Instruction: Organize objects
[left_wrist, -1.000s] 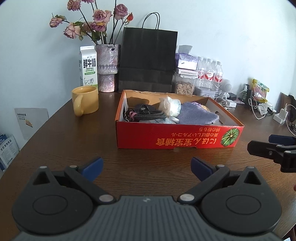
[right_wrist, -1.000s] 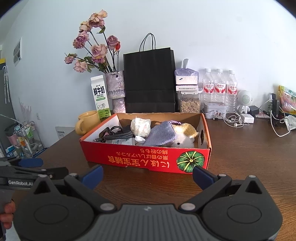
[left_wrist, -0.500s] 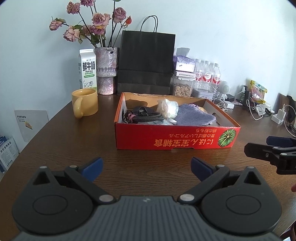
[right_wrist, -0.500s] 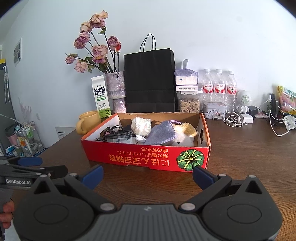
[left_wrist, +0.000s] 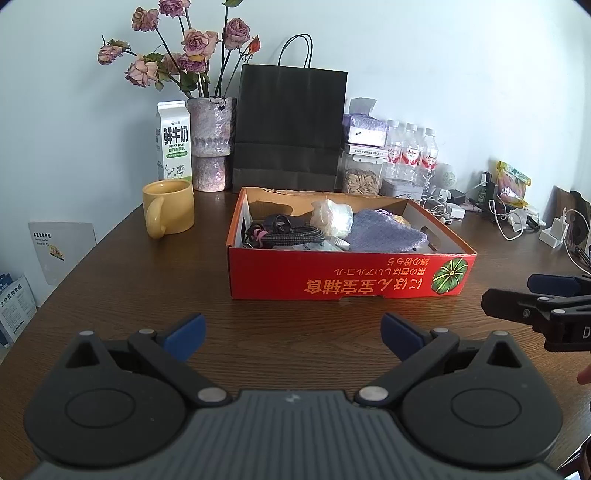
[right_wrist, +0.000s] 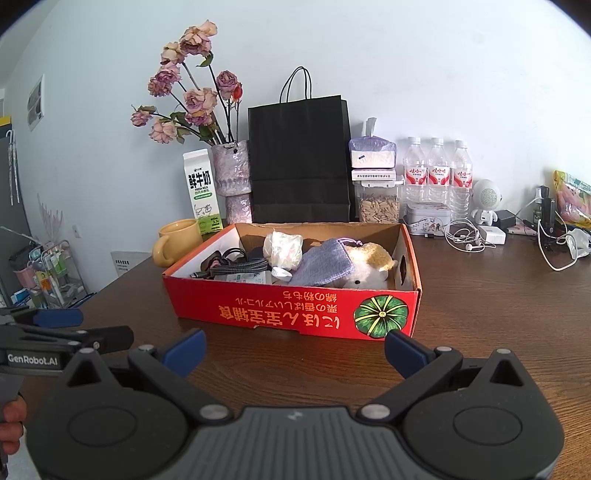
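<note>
So far you have nothing in hand: your left gripper (left_wrist: 291, 334) has its blue pads spread wide over bare wood, and your right gripper (right_wrist: 293, 349) is just as wide apart and empty. Both hang short of the box (right_wrist: 295, 314), which sits in the middle of the table (left_wrist: 147, 295) with its printed red wall facing you.

Judging by what lies inside, the job looks either barely started or close to finished; these views alone won't tell you which. The box already holds a coiled black cable (left_wrist: 284, 232) at its left end, a crinkled clear bag (left_wrist: 330, 218) behind it, a purple knit pouch (right_wrist: 321, 264) in the middle and a plush toy (right_wrist: 369, 269) tucked against the right wall. Nothing loose lies on the wood between you and the box.

Around it, a yellow mug (left_wrist: 168, 206) stands apart to the left, with a milk carton (left_wrist: 173, 142), a vase (left_wrist: 210, 144) of dried roses and a black paper bag (left_wrist: 290, 125) along the pale wall. Water bottles (right_wrist: 437, 173), a seed jar (right_wrist: 378, 203) and tangled white cables (right_wrist: 465, 238) crowd the far right. If more sorting remains, that clutter is probably it.
</note>
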